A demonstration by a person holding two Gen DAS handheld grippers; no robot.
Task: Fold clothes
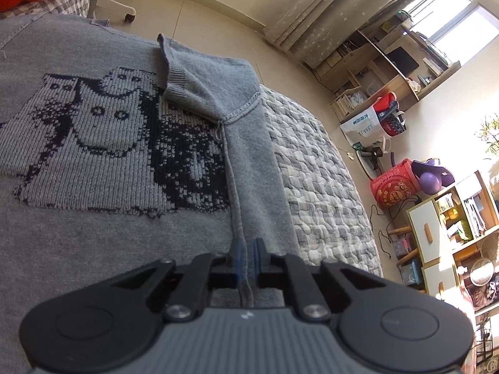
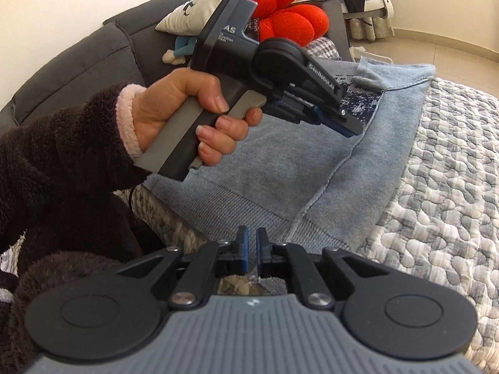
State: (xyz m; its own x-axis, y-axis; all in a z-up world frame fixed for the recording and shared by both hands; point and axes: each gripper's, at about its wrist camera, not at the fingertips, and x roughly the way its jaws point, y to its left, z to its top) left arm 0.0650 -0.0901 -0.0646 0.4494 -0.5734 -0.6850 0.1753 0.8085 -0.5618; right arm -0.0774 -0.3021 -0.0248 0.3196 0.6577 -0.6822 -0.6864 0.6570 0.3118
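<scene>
A grey sweater point(image 1: 93, 233) with a dark knitted cartoon picture lies spread on a quilted cover point(image 1: 321, 187). One sleeve point(image 1: 187, 74) is folded in over the chest. My left gripper point(image 1: 248, 249) is shut on a raised ridge of fabric along the sweater's side seam. In the right wrist view a hand point(image 2: 184, 109) in a brown fleece sleeve holds this left gripper point(image 2: 351, 126), tips down on the sweater point(image 2: 265, 162). My right gripper point(image 2: 252, 243) sits at the ribbed hem point(image 2: 249, 215) with its pads nearly together, and the hem's edge runs in between them.
The quilt point(image 2: 436, 187) lies bare to the right of the sweater. A red plush point(image 2: 290, 15), a pillow point(image 2: 193, 9) and a dark sofa back point(image 2: 78, 71) stand behind. Beyond the bed's edge are a tiled floor point(image 1: 218, 12), shelves point(image 1: 452, 218), bags point(image 1: 393, 184) and a chair base point(image 1: 115, 3).
</scene>
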